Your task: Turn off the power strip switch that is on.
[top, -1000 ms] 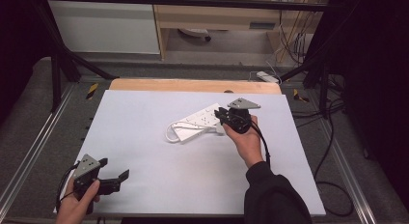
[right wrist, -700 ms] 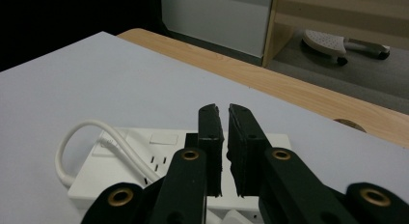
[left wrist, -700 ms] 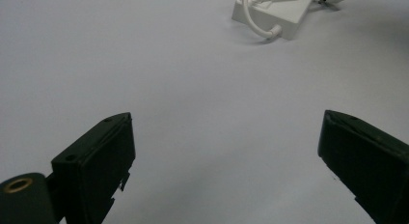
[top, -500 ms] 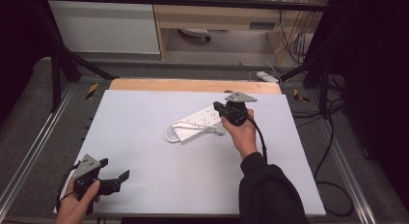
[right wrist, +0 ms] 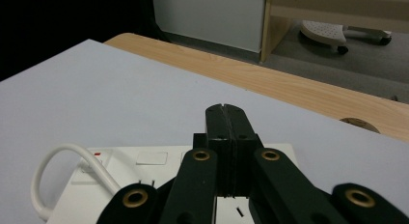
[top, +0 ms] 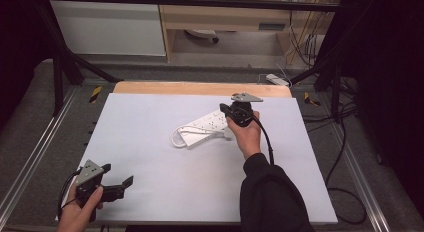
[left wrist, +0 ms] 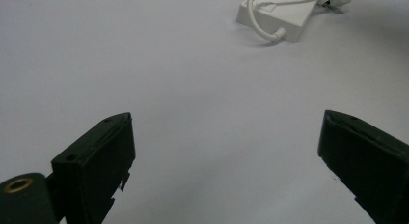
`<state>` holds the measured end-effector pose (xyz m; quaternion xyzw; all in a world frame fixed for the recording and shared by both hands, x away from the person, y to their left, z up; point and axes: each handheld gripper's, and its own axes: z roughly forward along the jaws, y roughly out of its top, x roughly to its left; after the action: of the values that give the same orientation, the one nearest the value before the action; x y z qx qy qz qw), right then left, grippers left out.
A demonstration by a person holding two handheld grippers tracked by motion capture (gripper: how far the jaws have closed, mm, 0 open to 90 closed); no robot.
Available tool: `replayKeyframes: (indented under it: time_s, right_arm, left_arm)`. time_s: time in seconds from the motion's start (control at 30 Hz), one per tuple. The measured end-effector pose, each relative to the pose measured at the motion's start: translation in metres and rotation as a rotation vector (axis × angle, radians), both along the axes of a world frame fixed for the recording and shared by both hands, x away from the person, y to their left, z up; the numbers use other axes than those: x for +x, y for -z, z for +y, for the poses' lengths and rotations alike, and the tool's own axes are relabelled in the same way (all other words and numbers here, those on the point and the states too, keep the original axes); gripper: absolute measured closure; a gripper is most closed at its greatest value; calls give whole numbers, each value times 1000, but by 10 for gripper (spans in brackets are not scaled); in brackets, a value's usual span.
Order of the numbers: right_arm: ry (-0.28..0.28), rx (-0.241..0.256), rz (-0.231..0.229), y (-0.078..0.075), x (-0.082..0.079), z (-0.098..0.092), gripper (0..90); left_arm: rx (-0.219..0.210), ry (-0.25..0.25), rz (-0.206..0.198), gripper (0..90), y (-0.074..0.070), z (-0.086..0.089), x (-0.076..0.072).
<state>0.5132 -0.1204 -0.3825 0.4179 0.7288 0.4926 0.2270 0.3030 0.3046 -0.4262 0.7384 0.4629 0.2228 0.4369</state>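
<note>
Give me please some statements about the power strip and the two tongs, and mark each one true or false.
1. The left tongs are open over bare table. True.
2. The right tongs are wide open. False: their jaws are pressed together.
3. The power strip lies near the left tongs. False: it lies across the table, by the right tongs.
4. A white cable loops at one end of the power strip. True.
5. The power strip is black. False: it is white.

White table (top: 150, 142), white power strip (top: 202, 129)
</note>
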Motion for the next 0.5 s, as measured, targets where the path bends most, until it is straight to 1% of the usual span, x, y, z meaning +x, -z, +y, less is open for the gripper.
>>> replayKeyframes:
  time_s: [0.07,0.17,0.23,0.27,0.33,0.5]
  right_arm:
    - [0,-26,-7,-1,1,2,900]
    - [2,-35,-2,-2,3,6,900]
    - [-2,-20,7,-2,5,8,900]
    - [-4,-34,6,-1,6,10,900]
    - [-7,-46,9,0,8,13,900]
    - [-3,-68,24,5,14,17,900]
  left_arm:
    - [1,-4,6,60,1,-1,1]
    - [11,-2,4,60,1,-2,1]
    - [10,2,3,60,0,-3,0]
    - [9,3,4,60,0,-3,0]
    - [12,6,7,60,1,-4,1]
    - [11,8,7,60,1,-4,1]
